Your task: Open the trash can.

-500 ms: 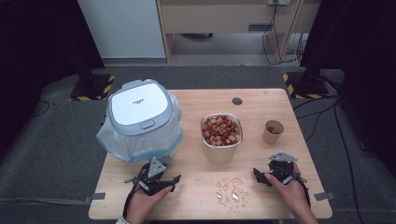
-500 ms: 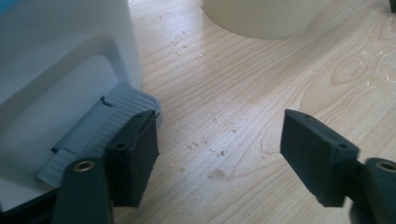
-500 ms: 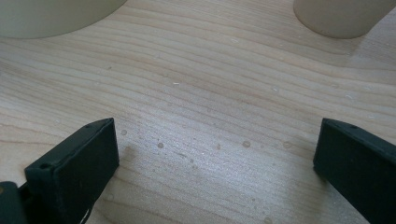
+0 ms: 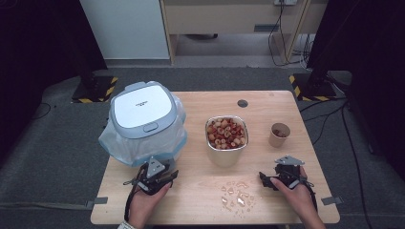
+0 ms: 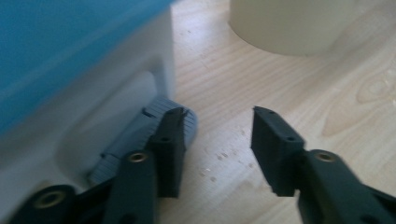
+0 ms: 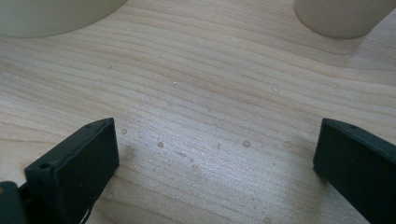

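Note:
My left gripper [image 4: 155, 177] rests on the wooden table [image 4: 200, 102] just in front of a white lidded bin [image 4: 142, 110] lined with a blue bag [image 5: 70, 42]. In the left gripper view the left gripper [image 5: 219, 116] is open, and one fingertip [image 5: 175, 116] overlaps a grey ribbed pedal [image 5: 140, 133] at the bin's base. My right gripper [image 4: 279, 175] lies near the front right of the table. In the right gripper view the right gripper [image 6: 217, 126] is open wide over bare wood speckled with droplets.
A cream container [image 4: 226, 136] full of red and pale pieces stands mid-table, with a small paper cup [image 4: 279, 134] to its right. Clear wet spots or bits [image 4: 237, 194] are scattered near the front edge. A dark round plug [image 4: 242, 103] sits at the back.

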The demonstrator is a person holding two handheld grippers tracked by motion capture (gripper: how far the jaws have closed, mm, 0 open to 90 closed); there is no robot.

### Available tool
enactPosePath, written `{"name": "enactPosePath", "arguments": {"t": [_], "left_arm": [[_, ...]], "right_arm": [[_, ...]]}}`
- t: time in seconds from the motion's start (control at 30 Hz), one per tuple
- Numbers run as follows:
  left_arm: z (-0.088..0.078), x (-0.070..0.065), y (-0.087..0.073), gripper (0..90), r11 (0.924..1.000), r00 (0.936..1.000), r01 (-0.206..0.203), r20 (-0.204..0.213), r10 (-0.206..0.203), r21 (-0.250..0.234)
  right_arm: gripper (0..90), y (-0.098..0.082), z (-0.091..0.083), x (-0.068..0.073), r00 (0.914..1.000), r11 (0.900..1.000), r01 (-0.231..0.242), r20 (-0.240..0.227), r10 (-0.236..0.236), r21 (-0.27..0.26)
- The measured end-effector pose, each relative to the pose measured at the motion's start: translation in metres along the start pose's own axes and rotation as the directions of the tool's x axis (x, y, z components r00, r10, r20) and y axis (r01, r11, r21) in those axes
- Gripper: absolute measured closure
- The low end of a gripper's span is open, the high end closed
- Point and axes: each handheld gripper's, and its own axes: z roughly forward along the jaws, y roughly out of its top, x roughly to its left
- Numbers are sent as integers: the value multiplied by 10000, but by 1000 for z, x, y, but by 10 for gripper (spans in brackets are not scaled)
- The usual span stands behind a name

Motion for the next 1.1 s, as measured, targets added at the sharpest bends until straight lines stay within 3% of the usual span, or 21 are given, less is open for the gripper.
{"name": "enactPosePath", "arguments": {"t": [0.17,0.3,0.37,0.6,0.63,0.77,1.1], "left_arm": [[0,9,1,742,9999,9995,46,-302,-50,-124],[1,13,0,797,9998,9993,150,-353,-155,-124],[3,16,-2,834,9998,9993,154,-343,-149,138],[13,19,-2,863,9992,9980,150,-624,-126,369],[14,19,-3,868,9991,9965,128,-833,-94,395],[13,19,-4,869,9991,9964,259,-821,-230,347],[13,11,-6,865,9991,9953,-14,-965,54,414]], "right_arm": [[6,0,0,0,10000,10000,9,-13,-9,1],[5,0,0,0,10000,10000,8,-14,-8,0],[5,0,0,0,10000,10000,9,-15,-9,1],[5,0,0,0,10000,10000,11,-16,-11,0],[5,0,0,0,10000,10000,29,-25,-29,0],[6,0,0,0,10000,10000,38,-41,-38,1],[6,0,0,0,10000,10000,42,-48,-42,3]]}}
